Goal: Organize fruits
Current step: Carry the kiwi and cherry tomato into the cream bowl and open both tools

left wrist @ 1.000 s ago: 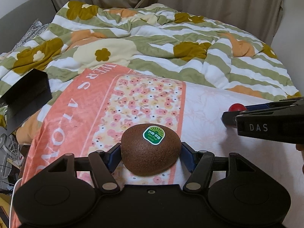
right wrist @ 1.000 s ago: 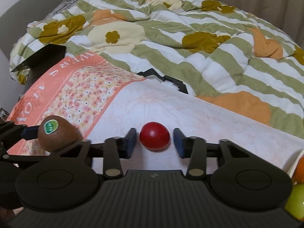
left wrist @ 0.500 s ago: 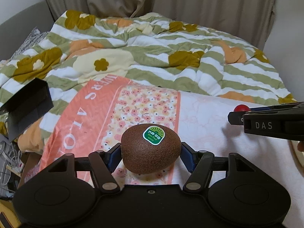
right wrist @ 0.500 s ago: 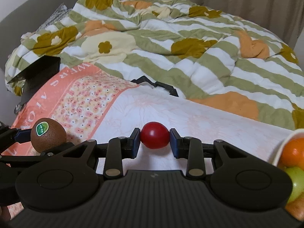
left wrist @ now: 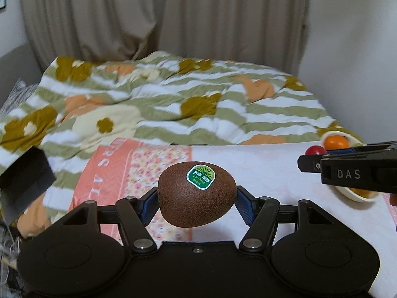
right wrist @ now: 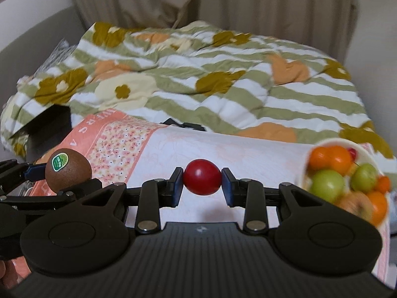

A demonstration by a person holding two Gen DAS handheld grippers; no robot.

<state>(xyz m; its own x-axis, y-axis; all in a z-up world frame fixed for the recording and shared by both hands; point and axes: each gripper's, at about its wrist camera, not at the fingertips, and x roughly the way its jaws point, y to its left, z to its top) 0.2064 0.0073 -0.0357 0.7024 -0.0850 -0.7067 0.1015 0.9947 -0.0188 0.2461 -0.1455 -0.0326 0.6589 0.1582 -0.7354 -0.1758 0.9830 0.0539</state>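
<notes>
My left gripper is shut on a brown kiwi with a green sticker and holds it lifted above the cloth. The kiwi also shows in the right wrist view at the left. My right gripper is shut on a small red tomato, also lifted; the tomato shows in the left wrist view at the far right. A white bowl holding oranges and green fruits stands on the cloth at the right, beside my right gripper.
A pink and white floral cloth covers the surface below. Behind it lies a rumpled green-striped quilt. A black box sits at the left edge. A black clip-like object lies at the cloth's far edge.
Both grippers have risen with their fruits. The right gripper closed on the tomato and moved right, bringing the fruit bowl into view.
</notes>
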